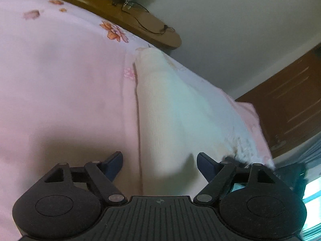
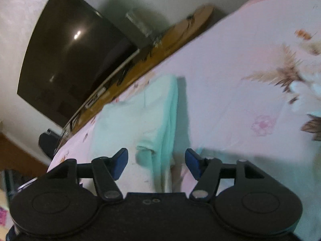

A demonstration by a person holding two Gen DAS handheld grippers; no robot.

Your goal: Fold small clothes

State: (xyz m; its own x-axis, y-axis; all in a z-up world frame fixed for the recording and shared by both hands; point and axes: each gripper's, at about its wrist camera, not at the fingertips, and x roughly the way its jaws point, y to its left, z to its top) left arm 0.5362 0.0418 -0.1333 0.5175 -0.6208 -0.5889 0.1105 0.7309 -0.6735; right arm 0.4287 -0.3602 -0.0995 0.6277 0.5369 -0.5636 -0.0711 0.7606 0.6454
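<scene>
Across the top of your left view runs a wooden shelf (image 1: 140, 23) against a pale wall (image 1: 230, 30), with a brown cabinet (image 1: 291, 104) at right. In your right view a dark television screen (image 2: 68, 60) fills the upper left, reflecting a lamp's glare.

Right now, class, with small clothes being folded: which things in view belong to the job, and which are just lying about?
Belong to the job:
- pale mint garment, lying on the floral bedsheet
- left gripper, open
- right gripper, open

Just lying about:
- dark TV screen
- wooden shelf
- thin cable on it
- brown wooden cabinet
</scene>
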